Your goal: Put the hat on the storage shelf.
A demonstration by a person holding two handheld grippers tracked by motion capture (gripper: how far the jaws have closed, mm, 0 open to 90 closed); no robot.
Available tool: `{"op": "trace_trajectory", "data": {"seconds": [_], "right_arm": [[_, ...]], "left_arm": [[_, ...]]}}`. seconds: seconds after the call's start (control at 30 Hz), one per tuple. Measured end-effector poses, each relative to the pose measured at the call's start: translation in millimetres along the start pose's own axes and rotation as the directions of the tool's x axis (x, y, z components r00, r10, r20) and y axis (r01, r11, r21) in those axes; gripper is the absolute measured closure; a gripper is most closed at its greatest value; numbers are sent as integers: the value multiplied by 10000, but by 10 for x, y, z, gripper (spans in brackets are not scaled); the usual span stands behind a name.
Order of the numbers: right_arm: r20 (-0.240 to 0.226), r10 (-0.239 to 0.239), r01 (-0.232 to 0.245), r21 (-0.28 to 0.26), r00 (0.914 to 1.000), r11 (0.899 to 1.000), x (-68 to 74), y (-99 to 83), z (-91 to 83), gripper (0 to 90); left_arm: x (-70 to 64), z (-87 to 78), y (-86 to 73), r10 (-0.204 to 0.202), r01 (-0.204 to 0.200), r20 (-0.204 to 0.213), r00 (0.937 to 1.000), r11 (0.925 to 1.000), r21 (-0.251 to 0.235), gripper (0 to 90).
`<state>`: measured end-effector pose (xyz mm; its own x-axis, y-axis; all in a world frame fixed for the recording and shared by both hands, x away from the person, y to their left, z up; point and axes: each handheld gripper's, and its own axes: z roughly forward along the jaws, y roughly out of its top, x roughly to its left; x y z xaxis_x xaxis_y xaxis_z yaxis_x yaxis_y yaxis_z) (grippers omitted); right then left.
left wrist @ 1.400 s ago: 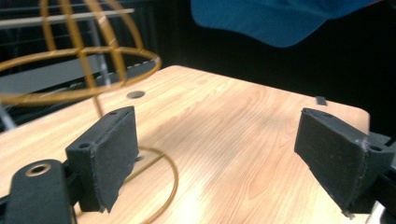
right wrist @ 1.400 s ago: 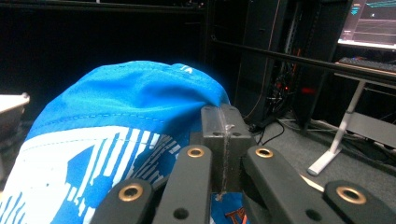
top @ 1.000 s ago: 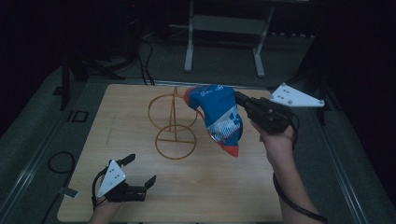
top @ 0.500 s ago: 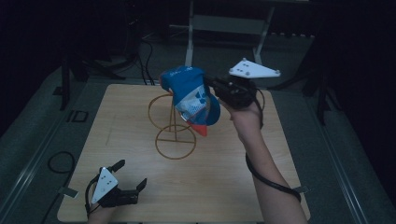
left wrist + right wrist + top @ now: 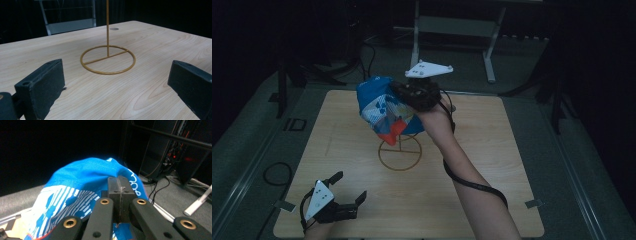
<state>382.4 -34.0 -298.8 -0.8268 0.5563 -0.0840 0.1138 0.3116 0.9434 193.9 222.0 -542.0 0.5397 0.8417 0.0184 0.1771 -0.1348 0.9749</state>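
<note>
Right gripper view shows the right gripper (image 5: 119,185) clamped tight on a blue, white and red patterned cap (image 5: 82,182), held aloft.

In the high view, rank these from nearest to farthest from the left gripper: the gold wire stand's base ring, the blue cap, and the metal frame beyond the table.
From the left gripper, at the table's near-left corner:
1. Base ring, mid-table.
2. Blue cap, held up above the stand.
3. Metal frame, on the floor beyond the far edge.
</note>
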Motion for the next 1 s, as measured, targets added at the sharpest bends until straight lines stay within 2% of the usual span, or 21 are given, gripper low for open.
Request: {"op": "trace_trajectory", "data": {"seconds": [0.13,0.27,0.7,0.83,1.0], "right_arm": [[-33,-46,47,374,10000,9993,9,-44,127,900],[13,-6,5,545,10000,9985,-25,-129,164,900],[304,744,-767,846,9968,9935,-295,-494,41,900],[102,1012,-1017,814,9948,9915,-327,-588,2,900],[26,1084,-1082,826,9941,9907,-320,-673,-39,900]], "left_arm": [[-2,-5,-5,21,-21,51,10000,10000,25,13],[3,-13,-10,31,-31,60,10000,10000,-2,13],[4,9,-22,-73,73,167,9998,10000,22,13],[8,15,-27,-134,133,171,9998,9999,30,13],[-1,20,-32,-58,56,164,9998,9999,104,13]]}}
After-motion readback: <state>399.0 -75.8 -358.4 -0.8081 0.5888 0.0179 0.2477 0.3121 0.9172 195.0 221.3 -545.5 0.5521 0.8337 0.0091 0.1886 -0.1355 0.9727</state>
